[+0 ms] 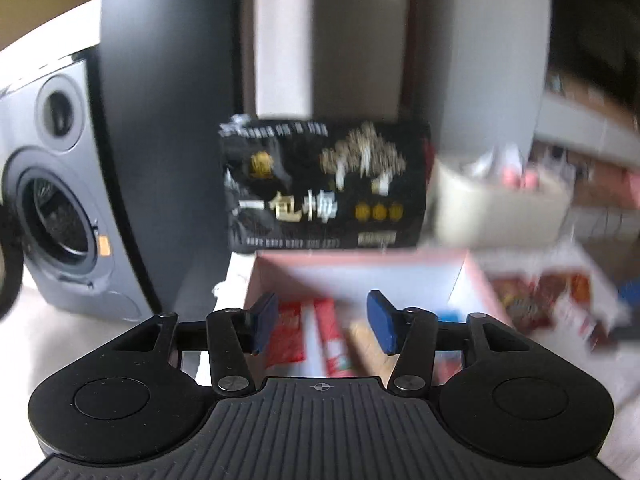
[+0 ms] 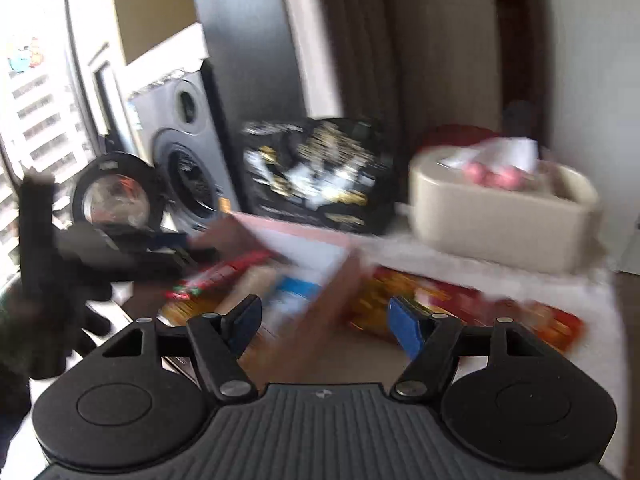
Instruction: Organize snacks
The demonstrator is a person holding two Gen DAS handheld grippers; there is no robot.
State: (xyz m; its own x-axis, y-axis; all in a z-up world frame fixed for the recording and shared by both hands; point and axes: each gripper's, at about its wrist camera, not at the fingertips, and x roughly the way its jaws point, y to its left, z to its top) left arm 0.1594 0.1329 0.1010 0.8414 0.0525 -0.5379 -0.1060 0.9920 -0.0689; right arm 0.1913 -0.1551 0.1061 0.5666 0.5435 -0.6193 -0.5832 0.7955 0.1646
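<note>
Snack packets (image 1: 320, 332) fill the pink box (image 1: 360, 276); both tools (image 1: 324, 322) (image 2: 326, 322) hover open, empty.

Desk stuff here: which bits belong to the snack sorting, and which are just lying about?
Part of the job:
- pink box with packets inside
- black snack bag
- red-and-yellow packet outside the box

Just lying about:
- grey speaker
- beige tissue box

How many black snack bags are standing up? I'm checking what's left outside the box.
1. The black bag stands behind the pink box, beside the speaker. The blur may hide others.
</note>
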